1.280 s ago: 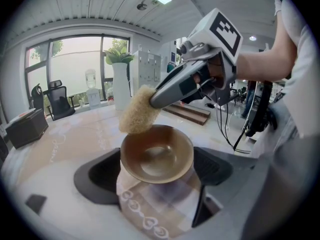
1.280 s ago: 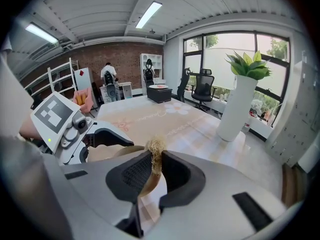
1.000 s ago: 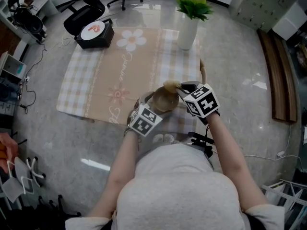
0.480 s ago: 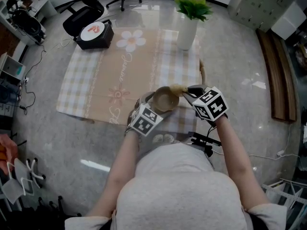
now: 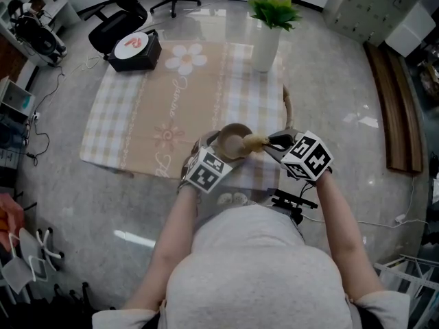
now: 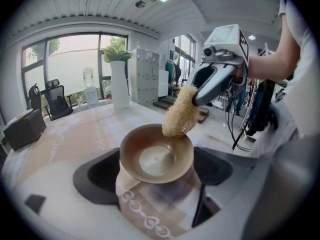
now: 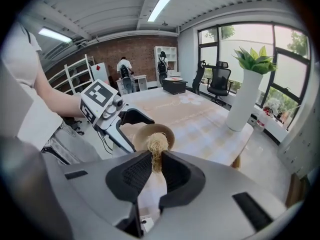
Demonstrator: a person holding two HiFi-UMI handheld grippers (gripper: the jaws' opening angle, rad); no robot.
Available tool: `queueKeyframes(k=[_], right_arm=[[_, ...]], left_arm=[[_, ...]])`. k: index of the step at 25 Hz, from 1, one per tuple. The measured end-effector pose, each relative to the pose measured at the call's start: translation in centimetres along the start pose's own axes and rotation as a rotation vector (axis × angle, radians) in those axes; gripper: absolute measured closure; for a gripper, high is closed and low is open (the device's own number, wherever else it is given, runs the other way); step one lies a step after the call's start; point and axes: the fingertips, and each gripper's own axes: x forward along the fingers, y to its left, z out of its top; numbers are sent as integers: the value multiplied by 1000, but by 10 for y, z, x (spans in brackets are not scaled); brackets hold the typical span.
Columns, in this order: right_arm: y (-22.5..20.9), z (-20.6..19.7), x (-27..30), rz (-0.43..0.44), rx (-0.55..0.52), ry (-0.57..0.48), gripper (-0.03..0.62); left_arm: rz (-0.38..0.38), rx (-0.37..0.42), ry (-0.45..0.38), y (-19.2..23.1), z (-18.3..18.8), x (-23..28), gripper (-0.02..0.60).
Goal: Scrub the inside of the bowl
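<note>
The left gripper is clenched on the bowl, a jaw on each side of its lower body, holding it tipped toward the person over the near edge of the table. The right gripper is clamped on a straw-coloured scrubber. Over the last second that gripper has swung from the bowl's far rim round to its right side and drawn back a little, so the scrubber's tip now rests at the right rim rather than down in the well. I take that as one sweep round the wall finishing, with scrubbing under way and the floor of the bowl perhaps due another pass. The bowl holds nothing but the scrubber's tip; its bottom shows as a paler disc, with no suds or scraps that I can make out. Beyond lies a checked beige tablecloth. At its far right a tall white vase holds a leafy green plant. At the far left corner sits a black box.
</note>
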Motion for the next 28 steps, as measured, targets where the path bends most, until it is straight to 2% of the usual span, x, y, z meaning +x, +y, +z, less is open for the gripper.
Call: queueKeyframes(k=[11,16,25,28], right_arm=[[28,21,12,85,-106,-17,534],[40,29,26,132,-173,10,534],[48,41,40,167,-218,10,534],[46,46,45,144,-214,-3,534]], left_arm=[[-9,4,1,0,1,0,140],[-16,3,5,-1,1,1,140],[-19,0,11,-1,1,1,140],[-20,-2,13,-1,1,1,140]])
